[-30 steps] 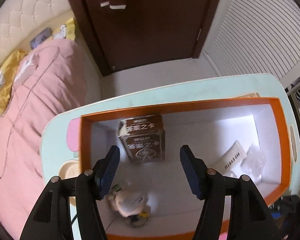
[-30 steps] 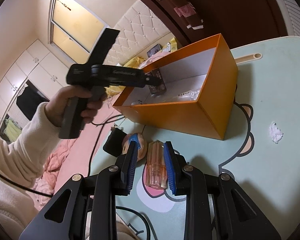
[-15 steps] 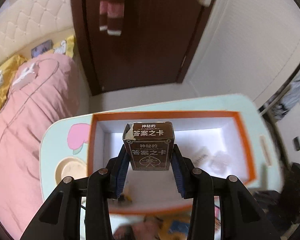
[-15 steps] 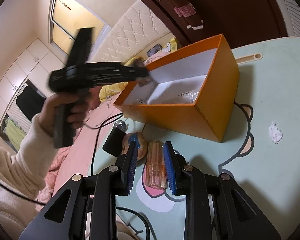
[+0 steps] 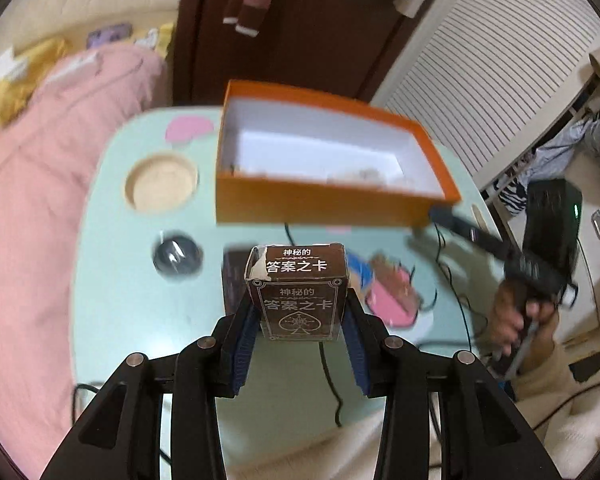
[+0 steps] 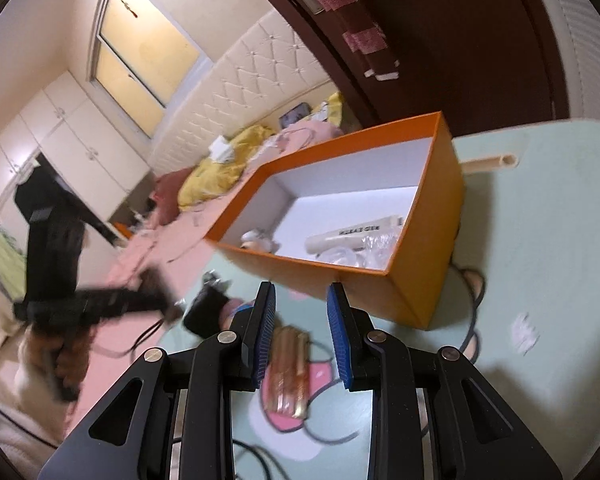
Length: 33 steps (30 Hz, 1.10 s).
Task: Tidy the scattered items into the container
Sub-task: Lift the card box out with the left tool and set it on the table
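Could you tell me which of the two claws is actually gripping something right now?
The left claw: it clamps the brown card box, whereas the right claw is open over the amber tube.

orange box (image 5: 324, 204) – white inside, brown card box (image 5: 298, 292), mint table (image 5: 112, 280)

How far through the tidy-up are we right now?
Partway. Done: a white tube and clear plastic wrap lie inside the orange box. In hand: the left gripper clamps the brown card box, held above the table outside the box. Left: the amber bottle under the open right gripper, and the black charger.
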{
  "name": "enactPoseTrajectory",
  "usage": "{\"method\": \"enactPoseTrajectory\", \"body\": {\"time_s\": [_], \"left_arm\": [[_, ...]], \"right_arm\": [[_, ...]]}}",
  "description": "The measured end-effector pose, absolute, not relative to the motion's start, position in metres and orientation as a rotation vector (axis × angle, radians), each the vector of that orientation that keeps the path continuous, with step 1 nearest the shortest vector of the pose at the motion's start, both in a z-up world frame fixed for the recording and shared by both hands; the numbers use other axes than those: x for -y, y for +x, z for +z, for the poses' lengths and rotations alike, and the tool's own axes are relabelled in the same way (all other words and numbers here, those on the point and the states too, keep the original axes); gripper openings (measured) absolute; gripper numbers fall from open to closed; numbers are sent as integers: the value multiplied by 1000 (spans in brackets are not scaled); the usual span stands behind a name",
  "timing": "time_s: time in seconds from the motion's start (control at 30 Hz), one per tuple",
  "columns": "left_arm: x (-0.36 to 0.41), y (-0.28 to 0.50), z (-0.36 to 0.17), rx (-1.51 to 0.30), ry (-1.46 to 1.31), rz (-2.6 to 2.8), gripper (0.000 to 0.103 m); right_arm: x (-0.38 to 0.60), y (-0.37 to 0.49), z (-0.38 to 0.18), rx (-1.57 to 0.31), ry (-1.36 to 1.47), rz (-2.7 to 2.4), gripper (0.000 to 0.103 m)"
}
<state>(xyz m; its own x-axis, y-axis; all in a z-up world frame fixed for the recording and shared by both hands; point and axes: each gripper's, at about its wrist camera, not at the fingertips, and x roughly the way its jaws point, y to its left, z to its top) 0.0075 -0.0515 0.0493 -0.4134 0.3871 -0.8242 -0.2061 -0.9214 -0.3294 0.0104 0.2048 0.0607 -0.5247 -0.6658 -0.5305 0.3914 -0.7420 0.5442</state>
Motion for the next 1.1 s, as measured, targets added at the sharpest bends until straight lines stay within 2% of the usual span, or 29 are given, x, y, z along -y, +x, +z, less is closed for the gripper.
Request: {"method": "enactPoseTrajectory", "body": {"time_s": [0.2, 0.4, 0.5, 0.67, 0.77, 0.93, 1.0, 1.1], "left_arm": [[35, 31, 22, 269, -1482, 2327, 39], [28, 21, 21, 269, -1460, 2337, 39], [25, 23, 27, 292, -1382, 2303, 52], [25, 30, 38, 292, -1237, 2313, 53], [32, 32, 42, 369, -1118, 2360, 58], [50, 32, 39, 498, -945, 2473, 59], [58, 35, 37, 487, -915, 2504, 64], [63, 36, 30, 462, -900, 2548, 64]], "right_arm": [[-197, 11, 61, 450, 1029, -2286, 29], [-187, 19, 60, 435, 1040, -2276, 29], [-186, 23, 69, 424, 1021, -2274, 29], [-180, 14, 98, 402, 972, -2245, 29], [-166, -9, 117, 238, 1023, -2291, 29], [-122, -65, 127, -308, 1268, -2193, 28], [-104, -80, 118, -523, 1345, -2093, 28], [-84, -100, 100, -753, 1461, -1920, 28]]}}
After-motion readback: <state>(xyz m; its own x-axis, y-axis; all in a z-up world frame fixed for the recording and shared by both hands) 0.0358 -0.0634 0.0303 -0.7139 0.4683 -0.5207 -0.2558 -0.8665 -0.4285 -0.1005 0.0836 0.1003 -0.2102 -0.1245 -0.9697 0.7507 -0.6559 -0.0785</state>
